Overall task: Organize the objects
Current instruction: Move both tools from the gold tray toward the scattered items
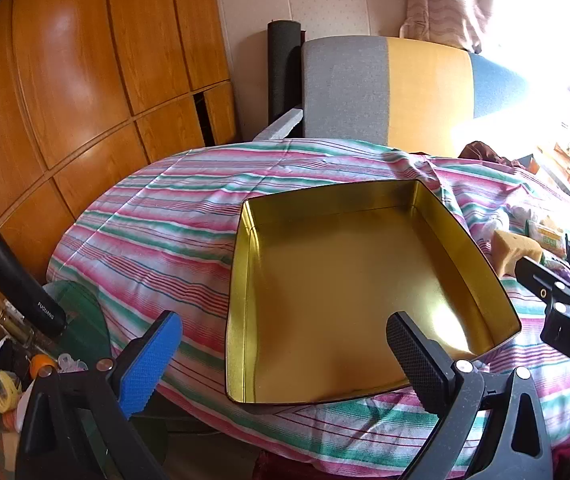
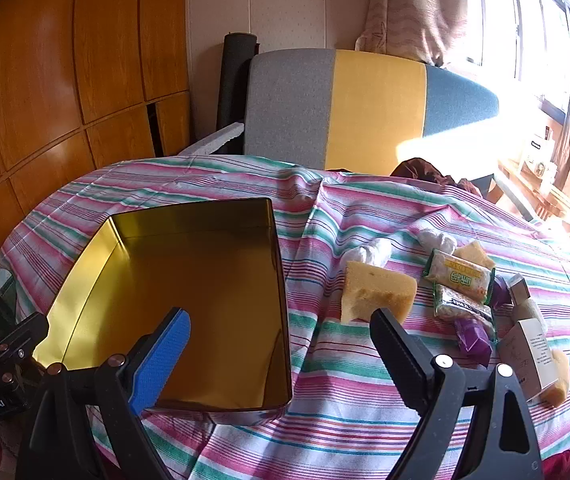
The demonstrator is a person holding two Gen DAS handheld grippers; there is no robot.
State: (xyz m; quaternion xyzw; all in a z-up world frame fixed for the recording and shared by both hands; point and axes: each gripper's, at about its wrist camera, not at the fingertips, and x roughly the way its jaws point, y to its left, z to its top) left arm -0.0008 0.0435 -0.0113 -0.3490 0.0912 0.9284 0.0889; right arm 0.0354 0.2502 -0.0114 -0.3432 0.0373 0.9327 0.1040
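An empty gold tin box (image 1: 325, 292) lies on the striped cloth; it also shows in the right wrist view (image 2: 189, 300). My left gripper (image 1: 285, 360) is open and empty above the tin's near edge. My right gripper (image 2: 281, 352) is open and empty over the tin's right wall. To the tin's right lie a yellow sponge wedge (image 2: 377, 290), two snack packets (image 2: 459, 280), a purple packet (image 2: 473, 338), white wrapped pieces (image 2: 373, 252) and a small carton (image 2: 529, 356). The sponge also shows in the left wrist view (image 1: 513, 248).
The striped cloth (image 2: 345, 420) covers a round table. A grey, yellow and blue chair (image 2: 365, 112) stands behind it. Wooden cabinets (image 1: 65, 100) are on the left. A black flask (image 1: 17, 280) and clutter sit low on the left.
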